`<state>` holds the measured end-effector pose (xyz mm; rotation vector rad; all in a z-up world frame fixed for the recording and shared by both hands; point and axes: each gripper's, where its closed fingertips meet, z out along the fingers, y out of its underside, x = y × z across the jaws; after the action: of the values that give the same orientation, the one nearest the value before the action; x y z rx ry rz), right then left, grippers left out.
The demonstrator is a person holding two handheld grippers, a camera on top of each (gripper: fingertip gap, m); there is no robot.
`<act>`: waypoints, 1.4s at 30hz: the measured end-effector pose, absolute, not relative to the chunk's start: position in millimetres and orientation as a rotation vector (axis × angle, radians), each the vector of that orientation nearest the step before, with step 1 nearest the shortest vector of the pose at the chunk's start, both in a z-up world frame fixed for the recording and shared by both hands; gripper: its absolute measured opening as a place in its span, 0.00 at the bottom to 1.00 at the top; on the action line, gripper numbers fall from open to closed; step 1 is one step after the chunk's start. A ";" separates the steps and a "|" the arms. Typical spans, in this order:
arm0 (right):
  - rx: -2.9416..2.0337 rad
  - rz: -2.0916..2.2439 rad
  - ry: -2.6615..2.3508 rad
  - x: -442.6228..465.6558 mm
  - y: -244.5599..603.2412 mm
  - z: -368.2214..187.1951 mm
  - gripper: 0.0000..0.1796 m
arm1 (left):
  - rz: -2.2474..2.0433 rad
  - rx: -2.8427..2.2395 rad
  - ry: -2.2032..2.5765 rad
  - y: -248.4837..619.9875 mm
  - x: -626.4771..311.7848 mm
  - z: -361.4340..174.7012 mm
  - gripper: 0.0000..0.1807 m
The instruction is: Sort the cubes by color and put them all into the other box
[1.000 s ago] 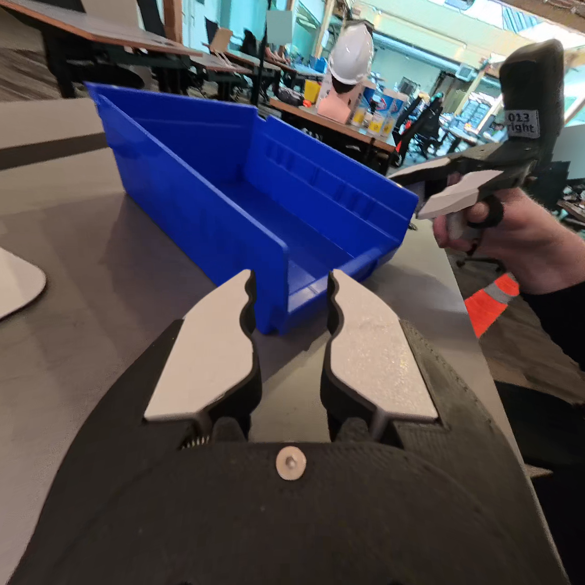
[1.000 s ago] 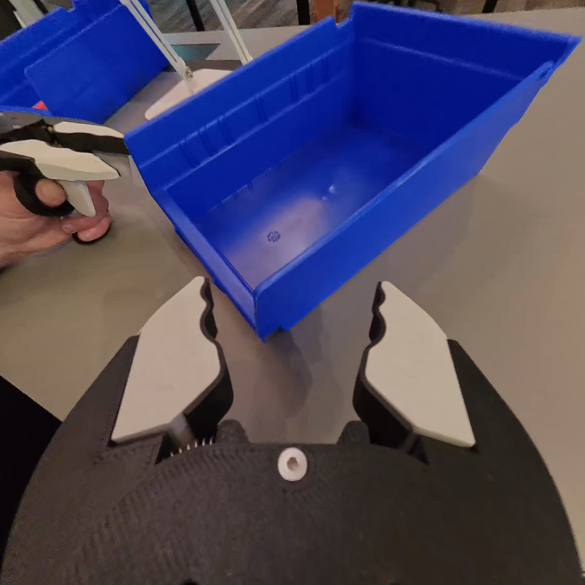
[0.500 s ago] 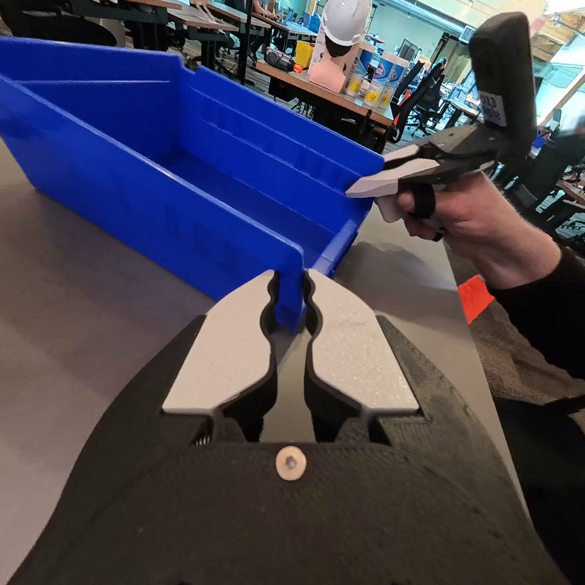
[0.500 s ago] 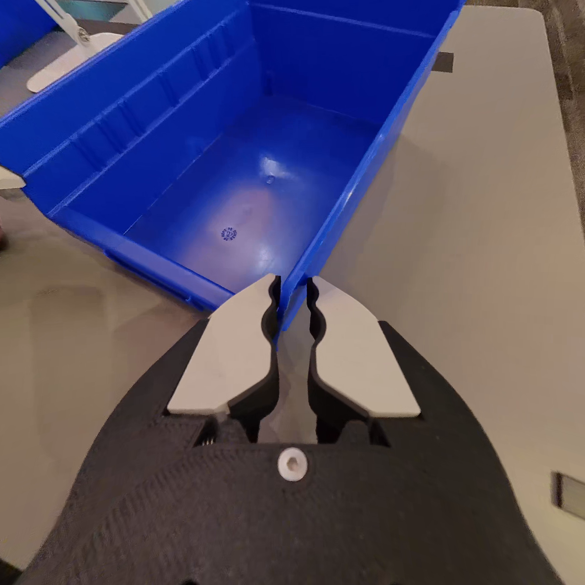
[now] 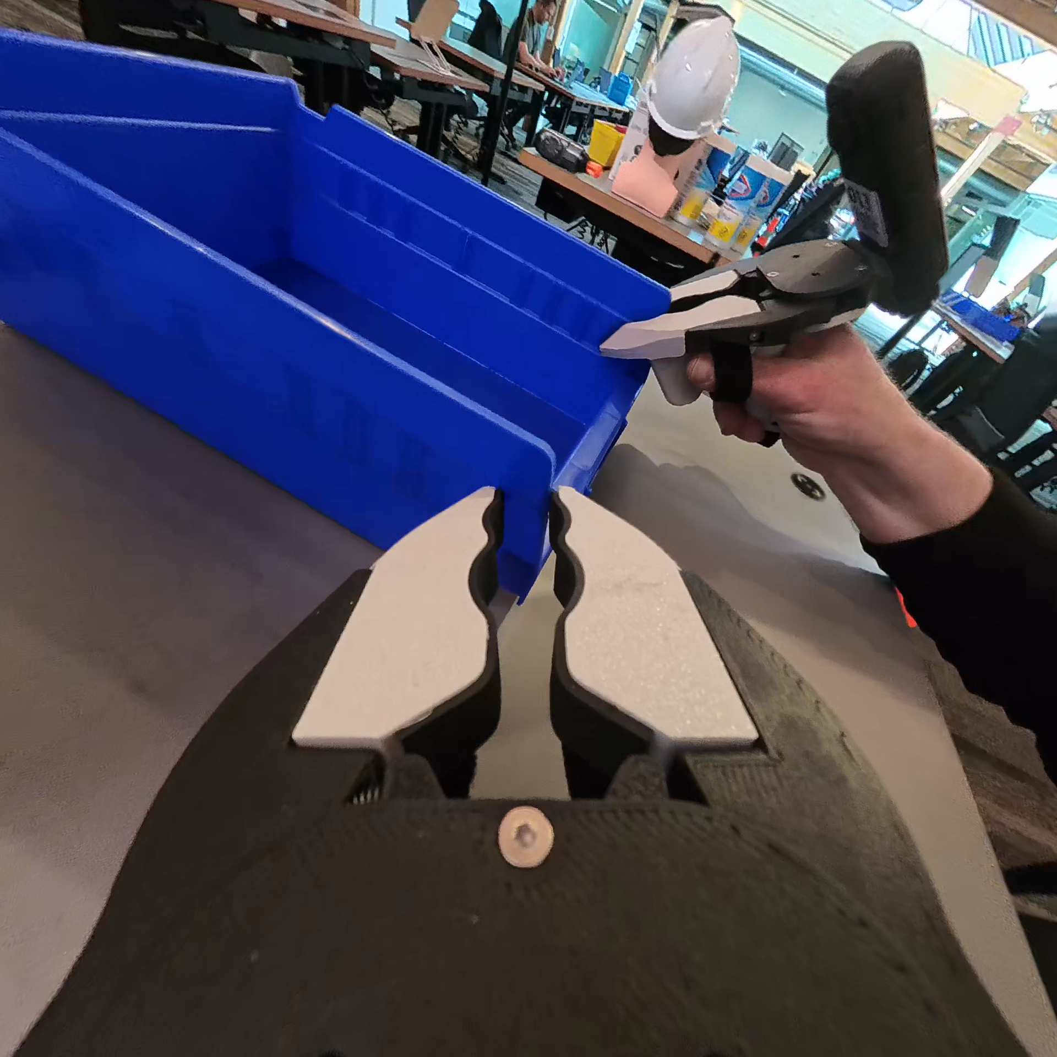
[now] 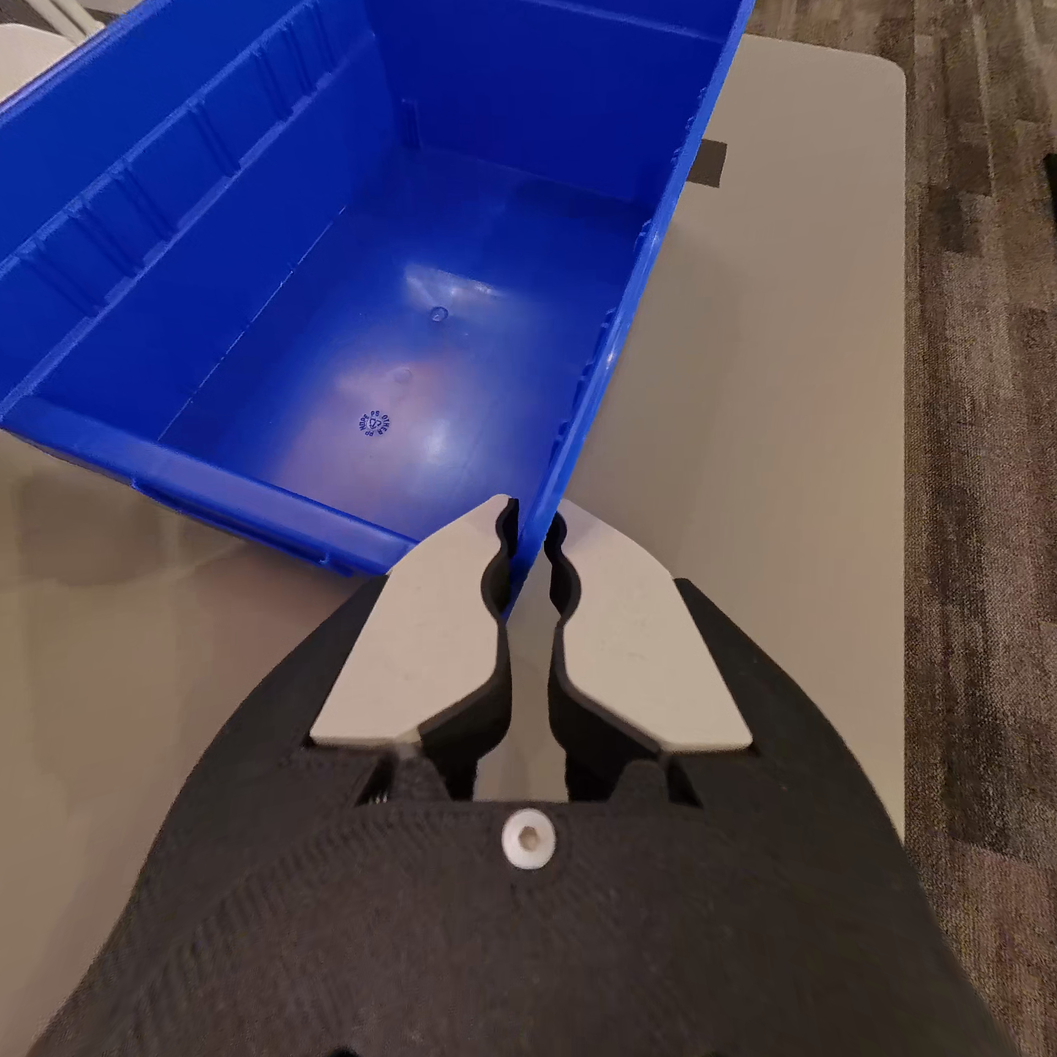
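Note:
An empty blue box [image 5: 320, 366] stands on the grey table, and the right wrist view shows its bare inside [image 6: 354, 171]. My left gripper [image 5: 525, 496] is shut on the near corner of the box's left side wall. My right gripper [image 6: 532, 509] is shut on the near corner of the box's right side wall. It also shows in the left wrist view [image 5: 640, 334], held by a hand at the box's other front corner. No cubes are in view.
The grey table [image 6: 772, 400] ends just right of the box, with carpet floor [image 6: 984, 400] beyond. A dark tape patch [image 6: 706, 163] lies on the table by the box's far right. Desks, chairs and a white hard hat [image 5: 695, 74] fill the background. Left tips to right tips: about 20 cm.
Both grippers moved in from open and closed on the box's two front corners. Since half a second ago the views have shifted slightly closer along the walls.

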<state>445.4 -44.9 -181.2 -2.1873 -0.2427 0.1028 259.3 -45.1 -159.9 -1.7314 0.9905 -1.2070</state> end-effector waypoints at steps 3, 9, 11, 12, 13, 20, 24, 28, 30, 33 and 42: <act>-2.192 0.093 -0.244 451.4 -30.3 -181.3 0.04 | -1.209 -1.739 0.954 -31.8 265.2 -160.2 0.08; -2.199 0.085 -0.261 458.5 -2.2 -181.7 0.04 | -1.204 -1.755 0.889 -5.6 272.3 -160.5 0.08; -2.203 0.092 -0.258 461.3 6.3 -181.7 0.04 | -1.202 -1.758 0.871 1.5 275.2 -160.3 0.08; -2.205 0.088 -0.258 462.8 9.6 -181.8 0.04 | -1.202 -1.757 0.868 4.3 276.7 -160.1 0.08; -2.204 0.086 -0.255 464.1 12.6 -181.8 0.04 | -1.202 -1.757 0.866 6.8 278.0 -160.0 0.08; -2.200 0.092 -0.259 466.0 27.4 -181.8 0.04 | -1.200 -1.769 0.843 22.6 280.1 -160.4 0.08; -2.189 0.104 -0.249 465.5 29.0 -181.7 0.04 | -1.201 -1.768 0.839 24.9 279.7 -160.4 0.08; -2.169 0.143 -0.206 464.1 26.7 -178.3 0.19 | -1.213 -1.761 0.838 24.3 277.2 -158.8 0.08; -2.164 0.104 -0.183 469.8 21.3 -173.9 0.27 | -1.200 -1.742 0.817 25.7 269.9 -152.6 0.11; -2.107 0.045 -0.174 476.7 8.2 -156.2 0.31 | -1.143 -1.703 0.821 23.9 254.0 -142.1 0.18; -1.943 -0.043 -0.343 412.5 -39.4 -114.9 0.27 | -0.927 -1.619 0.915 -0.7 177.7 -131.9 0.20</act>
<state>412.5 -39.4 -114.9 -1.9432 -0.3434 -0.0427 177.7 -0.7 -131.9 -1.6193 0.9154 -0.9267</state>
